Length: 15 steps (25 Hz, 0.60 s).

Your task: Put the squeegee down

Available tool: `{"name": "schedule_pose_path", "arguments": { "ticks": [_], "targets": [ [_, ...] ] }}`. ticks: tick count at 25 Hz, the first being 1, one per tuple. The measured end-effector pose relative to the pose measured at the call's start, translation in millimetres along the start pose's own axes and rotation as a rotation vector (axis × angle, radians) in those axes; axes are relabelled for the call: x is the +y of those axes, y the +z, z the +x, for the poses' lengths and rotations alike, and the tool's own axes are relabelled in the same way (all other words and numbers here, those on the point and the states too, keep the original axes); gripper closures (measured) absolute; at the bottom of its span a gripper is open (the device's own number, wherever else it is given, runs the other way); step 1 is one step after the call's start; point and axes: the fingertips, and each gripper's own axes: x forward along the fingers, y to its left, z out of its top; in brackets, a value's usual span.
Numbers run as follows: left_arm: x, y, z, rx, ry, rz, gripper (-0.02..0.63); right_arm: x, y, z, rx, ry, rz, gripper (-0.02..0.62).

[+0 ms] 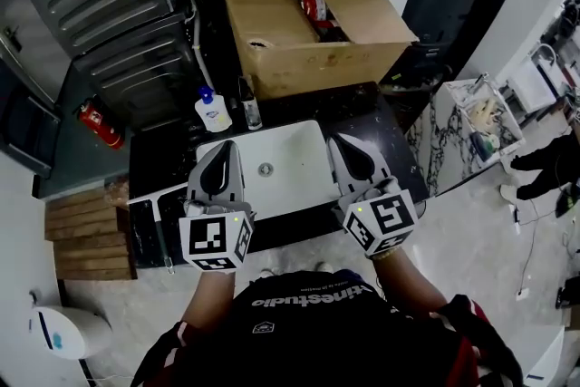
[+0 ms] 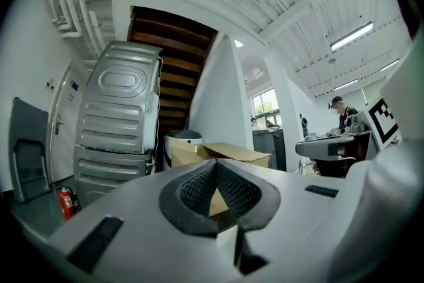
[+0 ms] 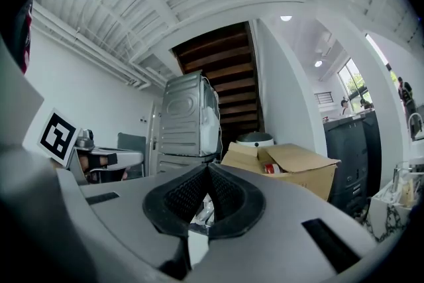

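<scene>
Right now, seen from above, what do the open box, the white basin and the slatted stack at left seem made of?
The open box: matte brown cardboard, by its folded flaps. The white basin: probably glazed ceramic, smooth and glossy. The slatted stack: bare wood, apparently, tan planks with gaps.

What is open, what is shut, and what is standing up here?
Left gripper, fingers shut, holding nothing.
Right gripper, fingers shut, holding nothing.
Brown cardboard box, top flaps open.
White soap bottle with blue cap, standing upright, cap on.
Red fire extinguisher, standing upright on the floor.
</scene>
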Motion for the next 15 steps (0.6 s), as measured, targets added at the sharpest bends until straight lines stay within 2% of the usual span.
{"name": "schedule_pose_path", "arguments": {
  "ticks": [5,15],
  "targets": [
    [-1,-4,-2,0.014,-0.001,-0.038,0.592,3,-3,3,0.003,0.017,0.008,0.557],
    [10,-6,-8,0.023,0.027,-0.035,0.592,6,-5,4,0.006,0.030,0.018,0.557]
  ]
}}
